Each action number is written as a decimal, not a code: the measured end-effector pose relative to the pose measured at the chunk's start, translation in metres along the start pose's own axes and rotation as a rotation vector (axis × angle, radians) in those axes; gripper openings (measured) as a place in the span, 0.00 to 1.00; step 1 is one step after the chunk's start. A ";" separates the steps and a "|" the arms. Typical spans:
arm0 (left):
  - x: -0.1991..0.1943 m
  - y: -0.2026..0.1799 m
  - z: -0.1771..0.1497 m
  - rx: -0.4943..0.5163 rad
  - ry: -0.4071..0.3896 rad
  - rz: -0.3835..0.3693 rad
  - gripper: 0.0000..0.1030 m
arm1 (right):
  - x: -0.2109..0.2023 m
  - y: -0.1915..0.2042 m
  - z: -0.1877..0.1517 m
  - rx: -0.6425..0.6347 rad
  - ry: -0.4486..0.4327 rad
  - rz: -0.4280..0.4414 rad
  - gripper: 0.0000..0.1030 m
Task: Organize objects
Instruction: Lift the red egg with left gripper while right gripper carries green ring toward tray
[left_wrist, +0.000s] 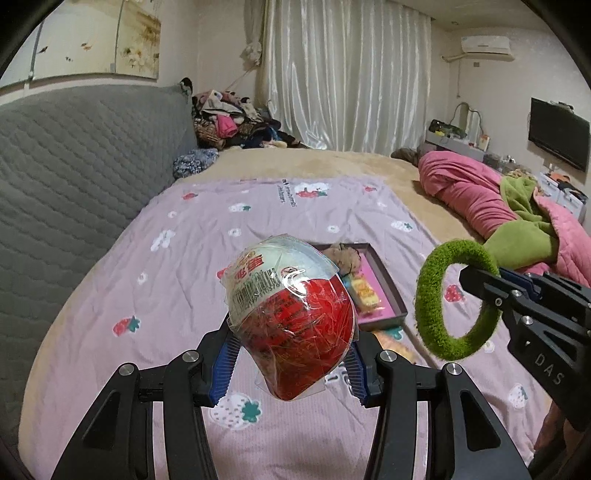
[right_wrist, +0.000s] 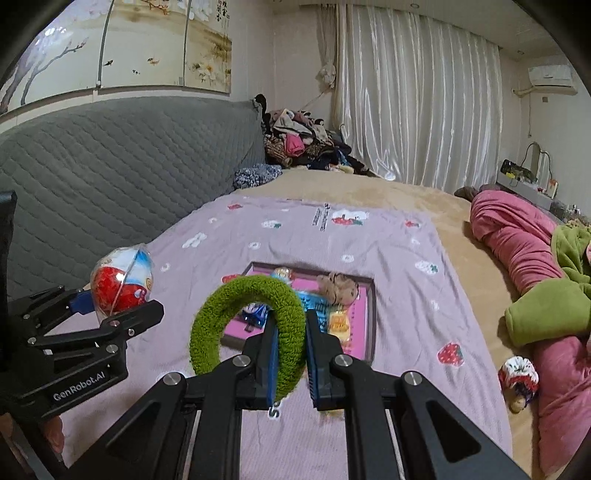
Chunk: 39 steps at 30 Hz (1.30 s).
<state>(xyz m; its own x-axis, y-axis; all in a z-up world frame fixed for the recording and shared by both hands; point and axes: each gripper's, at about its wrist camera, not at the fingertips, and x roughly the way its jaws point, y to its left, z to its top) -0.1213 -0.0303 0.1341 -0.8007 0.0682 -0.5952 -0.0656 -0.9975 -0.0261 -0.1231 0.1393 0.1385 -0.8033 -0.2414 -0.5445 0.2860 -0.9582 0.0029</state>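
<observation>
Where toy egg (left_wrist: 291, 328) blocks it, tray (left_wrist: 384, 280) half hidden

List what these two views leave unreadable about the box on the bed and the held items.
- Box contents: left wrist view, egg toy covers most; right wrist view, green ring and right gripper cover the near part.
- Egg label text: glare, wrinkled wrap.
- Person: cut off.
</observation>
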 end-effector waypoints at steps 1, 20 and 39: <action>0.002 0.000 0.003 0.001 -0.001 -0.002 0.51 | 0.001 -0.001 0.003 0.003 -0.004 0.000 0.13; 0.037 -0.007 0.034 0.021 -0.003 -0.002 0.51 | 0.025 -0.014 0.031 0.007 -0.028 -0.009 0.13; 0.135 0.009 0.040 -0.017 0.068 0.010 0.51 | 0.110 -0.021 0.029 0.026 0.026 0.023 0.13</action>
<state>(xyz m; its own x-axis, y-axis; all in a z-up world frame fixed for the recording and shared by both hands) -0.2539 -0.0298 0.0850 -0.7591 0.0575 -0.6484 -0.0474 -0.9983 -0.0330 -0.2333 0.1287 0.1029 -0.7825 -0.2600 -0.5657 0.2907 -0.9561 0.0373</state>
